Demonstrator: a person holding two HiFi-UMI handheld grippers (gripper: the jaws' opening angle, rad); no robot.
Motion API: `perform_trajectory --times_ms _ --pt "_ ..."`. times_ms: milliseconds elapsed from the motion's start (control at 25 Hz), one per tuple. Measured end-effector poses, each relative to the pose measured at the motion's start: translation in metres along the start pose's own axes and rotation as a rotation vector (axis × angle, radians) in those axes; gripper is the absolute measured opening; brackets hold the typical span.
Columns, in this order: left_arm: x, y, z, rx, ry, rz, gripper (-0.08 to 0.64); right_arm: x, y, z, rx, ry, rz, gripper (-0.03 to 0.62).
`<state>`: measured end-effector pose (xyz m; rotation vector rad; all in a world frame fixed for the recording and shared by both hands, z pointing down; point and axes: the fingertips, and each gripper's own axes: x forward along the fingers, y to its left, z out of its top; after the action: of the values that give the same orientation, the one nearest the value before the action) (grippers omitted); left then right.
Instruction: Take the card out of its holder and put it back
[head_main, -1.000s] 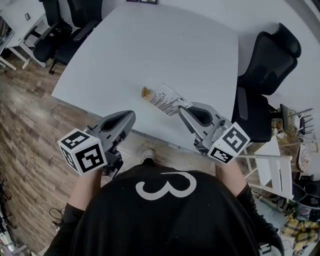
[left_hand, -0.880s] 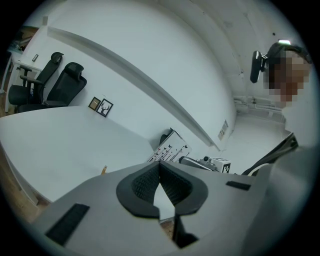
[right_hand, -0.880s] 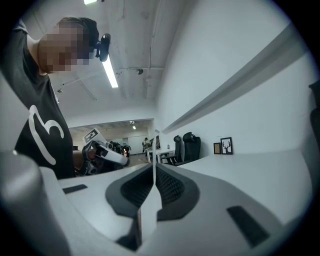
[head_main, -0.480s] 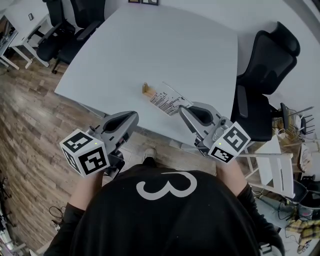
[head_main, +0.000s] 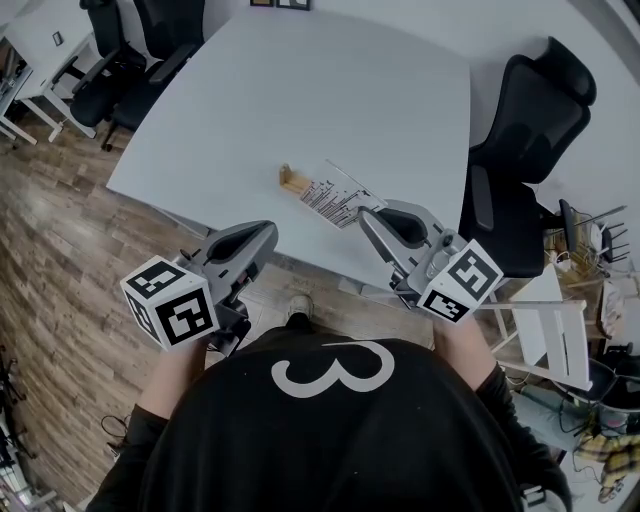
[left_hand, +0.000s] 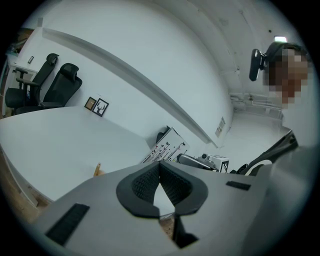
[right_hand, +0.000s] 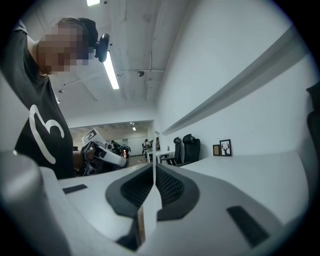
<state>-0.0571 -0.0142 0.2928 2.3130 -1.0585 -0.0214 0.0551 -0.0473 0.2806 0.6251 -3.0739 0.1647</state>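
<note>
Office chairs ring a white table (head_main: 350, 90) on wood flooring, and near the table's front edge stands the small wooden holder (head_main: 292, 181), which looks empty. The right gripper (head_main: 364, 215) is clamped on one end of the printed card (head_main: 333, 196), which hangs over the front edge just beside the holder, seemingly clear of the slot. The left gripper (head_main: 262, 236) waits off the front edge, jaws together on nothing, so removal looks done and re-slotting remains.
</note>
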Motion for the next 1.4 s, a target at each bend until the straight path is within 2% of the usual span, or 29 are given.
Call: perform_trajectory --times_ms 360,840,1400 --pt "0.008 0.008 0.001 -0.031 0.019 0.001 0.011 0.004 -0.009 0.007 -0.001 -0.013 -0.01 0.02" --pt "0.024 0.043 0.022 -0.046 0.036 -0.018 0.011 0.035 -0.037 0.012 -0.01 -0.006 -0.028 0.02" --pt "0.058 0.1 0.036 -0.074 0.095 -0.049 0.011 0.07 -0.087 -0.009 0.0 0.028 -0.055 0.02"
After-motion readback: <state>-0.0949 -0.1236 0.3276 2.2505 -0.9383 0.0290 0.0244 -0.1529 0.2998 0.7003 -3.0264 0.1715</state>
